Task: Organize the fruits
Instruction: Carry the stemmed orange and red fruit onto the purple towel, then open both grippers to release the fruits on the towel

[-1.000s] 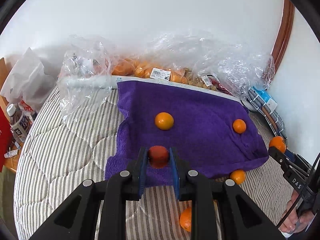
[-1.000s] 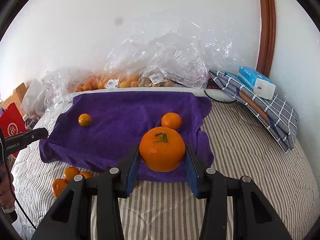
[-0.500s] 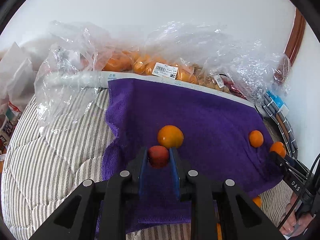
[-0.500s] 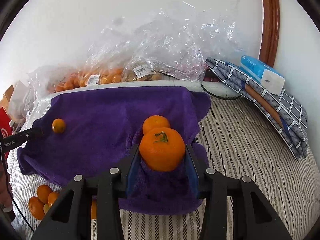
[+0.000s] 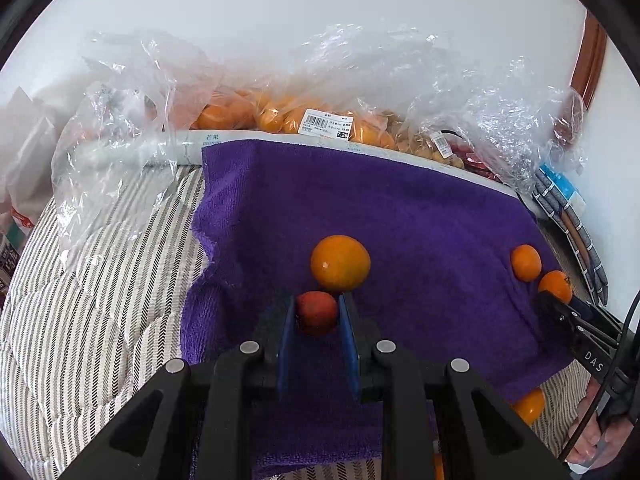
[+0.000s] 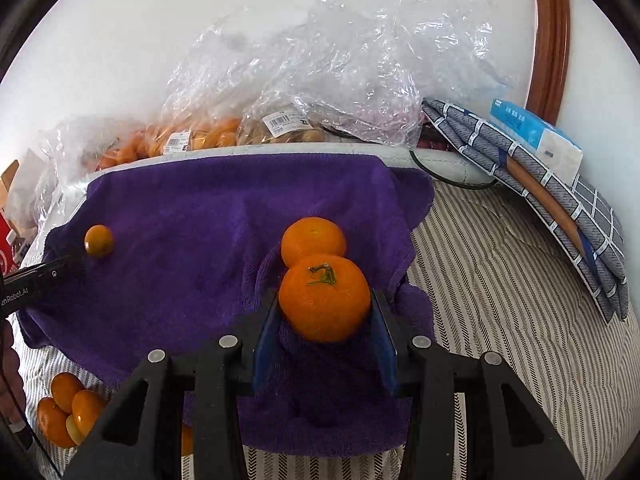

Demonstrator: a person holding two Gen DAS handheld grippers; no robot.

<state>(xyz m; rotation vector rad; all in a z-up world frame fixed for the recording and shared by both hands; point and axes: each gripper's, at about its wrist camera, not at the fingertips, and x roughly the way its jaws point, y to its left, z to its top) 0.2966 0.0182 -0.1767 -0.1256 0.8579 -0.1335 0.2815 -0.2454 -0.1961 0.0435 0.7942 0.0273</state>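
My left gripper [image 5: 317,312] is shut on a small red fruit [image 5: 316,311], low over the purple towel [image 5: 400,216], just in front of an orange [image 5: 340,263] lying on it. My right gripper [image 6: 325,300] is shut on a large stemmed orange [image 6: 324,298], right behind another orange [image 6: 313,240] on the towel [image 6: 200,216]. The right gripper with its orange [image 5: 555,286] shows at the right edge of the left wrist view, beside that orange [image 5: 526,263]. The left gripper's finger [image 6: 40,276] shows at the left of the right wrist view, near a small orange [image 6: 99,241].
Clear plastic bags of oranges [image 5: 288,116] line the wall behind the towel, also in the right wrist view [image 6: 192,136]. Several loose oranges [image 6: 68,408] lie on the striped bedding [image 6: 520,300] by the towel's front edge. Folded checked cloth [image 6: 560,200] and a tissue pack [image 6: 536,136] sit at right.
Both grippers moved forward over the towel with their fruit. The left one closed in on the middle orange, the right one on the orange at the towel's right.
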